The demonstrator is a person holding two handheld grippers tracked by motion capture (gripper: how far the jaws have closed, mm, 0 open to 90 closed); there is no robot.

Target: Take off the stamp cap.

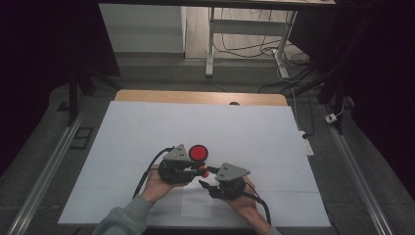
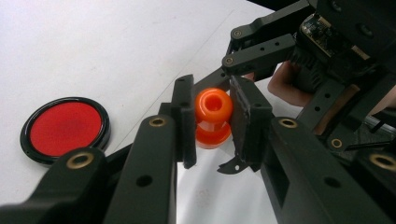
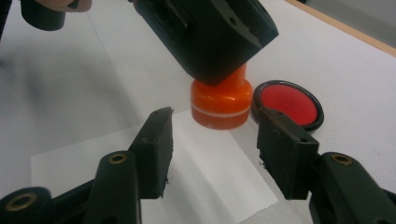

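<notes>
Two hands at the near edge of the bench, each with a gripper; the left gripper [image 1: 195, 169] holds an orange piece [image 2: 213, 117].

The left jaws are clamped on the narrow neck of the orange piece, one pad on each side, and the piece hangs just above the white sheet [image 1: 147, 127] that covers the bench. In the right gripper view its wide orange base is below the left jaws. The right gripper [image 3: 215, 149] is just in front of the piece, with its jaws apart and nothing between them; they do not touch the piece. A red disc [image 2: 65, 129] with a black rim lies flat on the sheet, just beside the piece.
</notes>
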